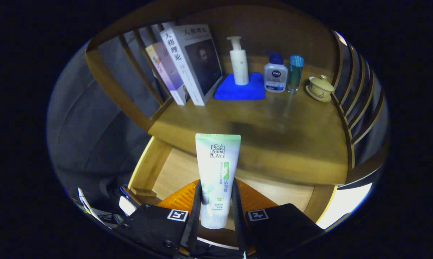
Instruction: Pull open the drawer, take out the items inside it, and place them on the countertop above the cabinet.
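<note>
Well, the drawer [173,172] stands pulled open below the table [291,144], so that step looks done. The hand-held gripper [216,208] is clenched on a white-and-green tube [218,172], both fingers pressing its lower sides, and holds it upright above the open drawer, just short of the table's front edge. I'd say the tube is out of the drawer but not yet set down. Something orange [180,198] lies in the drawer under the fingers; what it is I cannot tell. Farther back on the table stand leaning books [191,64], a pump bottle [239,63] on a blue cloth [241,91], two more bottles and a lidded cup [320,87].
</note>
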A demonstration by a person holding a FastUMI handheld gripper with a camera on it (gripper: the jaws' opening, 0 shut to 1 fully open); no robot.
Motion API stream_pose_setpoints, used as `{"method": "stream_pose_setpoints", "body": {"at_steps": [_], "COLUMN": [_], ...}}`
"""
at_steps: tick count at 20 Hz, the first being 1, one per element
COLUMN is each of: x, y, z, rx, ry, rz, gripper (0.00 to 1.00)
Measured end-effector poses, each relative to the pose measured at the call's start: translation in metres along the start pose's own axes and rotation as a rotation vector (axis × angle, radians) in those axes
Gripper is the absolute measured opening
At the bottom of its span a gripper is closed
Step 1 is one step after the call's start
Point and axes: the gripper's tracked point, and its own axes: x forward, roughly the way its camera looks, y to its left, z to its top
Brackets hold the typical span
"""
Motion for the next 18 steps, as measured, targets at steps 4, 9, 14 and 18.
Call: {"method": "stream_pose_setpoints", "body": {"at_steps": [4, 9, 14, 18], "x": [0.016, 0.043, 0.071, 0.088], "y": [-0.025, -0.032, -0.061, -0.075], "z": [0.046, 0.071, 0.086, 0.083], "rx": [0.026, 0.115, 0.211, 0.245], "ry": [-0.031, -0.011, -0.009, 0.014], "rz": [-0.087, -0.085, -0.139, -0.179], "gripper": [0.46, 0.46, 0.46, 0.48]}}
